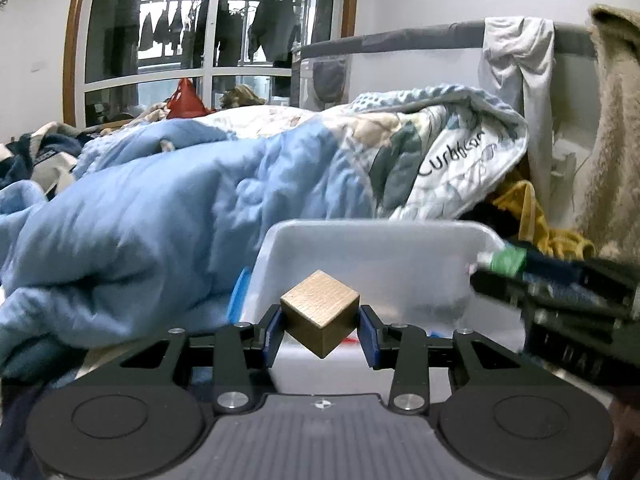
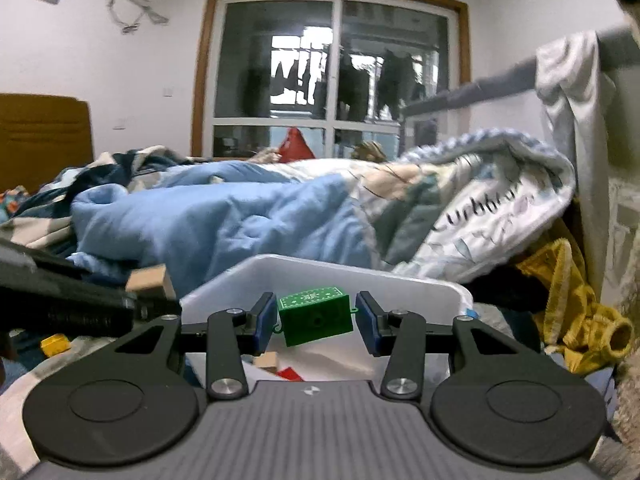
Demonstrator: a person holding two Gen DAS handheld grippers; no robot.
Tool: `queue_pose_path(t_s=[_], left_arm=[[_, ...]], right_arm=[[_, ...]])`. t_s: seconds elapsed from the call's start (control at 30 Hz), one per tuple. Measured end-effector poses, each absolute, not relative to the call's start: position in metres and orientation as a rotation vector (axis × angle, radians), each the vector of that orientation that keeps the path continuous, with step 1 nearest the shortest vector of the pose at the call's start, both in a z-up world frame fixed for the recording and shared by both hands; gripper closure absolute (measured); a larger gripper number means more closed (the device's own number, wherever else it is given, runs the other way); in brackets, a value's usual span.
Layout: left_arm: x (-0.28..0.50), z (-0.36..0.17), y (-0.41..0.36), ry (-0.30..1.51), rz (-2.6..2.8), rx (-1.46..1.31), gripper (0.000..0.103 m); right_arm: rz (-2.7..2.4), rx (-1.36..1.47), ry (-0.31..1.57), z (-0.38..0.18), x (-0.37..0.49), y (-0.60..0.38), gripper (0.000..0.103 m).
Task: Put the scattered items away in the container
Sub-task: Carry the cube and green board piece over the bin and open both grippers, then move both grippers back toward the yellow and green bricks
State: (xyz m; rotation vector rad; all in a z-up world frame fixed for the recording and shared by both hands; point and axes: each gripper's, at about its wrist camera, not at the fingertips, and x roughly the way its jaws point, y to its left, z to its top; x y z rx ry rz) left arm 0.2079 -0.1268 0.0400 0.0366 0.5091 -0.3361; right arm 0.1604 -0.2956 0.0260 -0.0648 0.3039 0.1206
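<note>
A pale wooden cube is clamped corner-down in the left gripper jaws, above the translucent plastic container. A green patterned block is gripped by the right gripper jaws, over same container w/ small blocks inside. Blue quilted duvet lies behind on bed.

The cube is pale tan wood with a fine grain. The little box is bright green, its top printed with a white dotted border and a snowflake figure. The bin is translucent white. Both the left gripper and the right gripper are black with blue pads. The quilt is sky blue, its reverse cream with grey-green patches and black script. A mustard-yellow garment lies beside it. A red piece and a yellow brick also show.
</note>
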Motion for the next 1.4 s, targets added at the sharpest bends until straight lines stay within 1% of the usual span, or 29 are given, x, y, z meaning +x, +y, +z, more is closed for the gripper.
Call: queue_pose_path(t_s=[0.3,0.37,0.4,0.43,0.57,0.77,0.83,1.03,1.2,1.4], left_arm=[[0.254,0.028,-0.173,0.559,-0.352,0.107,0.059],[0.256,0.024,-0.175,0.563,-0.343,0.103,0.050],[0.254,0.024,-0.174,0.556,-0.332,0.099,0.041],[0.253,0.024,-0.172,0.548,-0.324,0.093,0.039],[0.247,0.027,-0.155,0.548,-0.314,0.056,0.039],[0.229,0.034,-0.118,0.517,-0.292,0.027,0.038],[0.228,0.032,-0.101,0.525,-0.269,0.006,0.036],[0.214,0.019,-0.046,0.556,-0.212,-0.042,0.036],[0.193,-0.003,0.002,0.586,-0.156,-0.025,0.035],[0.178,-0.044,0.069,0.628,-0.055,0.025,0.035]], right_arm=[[0.072,0.013,0.385,0.009,0.191,-0.322,0.056],[0.065,0.021,0.397,0.006,0.194,-0.326,0.055],[0.061,0.024,0.401,0.005,0.195,-0.327,0.055],[0.061,0.024,0.404,0.004,0.195,-0.327,0.055],[0.062,0.005,0.405,0.003,0.194,-0.324,0.050],[0.086,-0.015,0.398,0.009,0.188,-0.304,0.050],[0.100,-0.025,0.391,0.012,0.185,-0.294,0.050],[0.144,-0.067,0.382,0.017,0.172,-0.255,0.049],[0.193,-0.084,0.403,0.008,0.165,-0.216,0.046],[0.296,-0.102,0.459,-0.019,0.158,-0.172,0.046]])
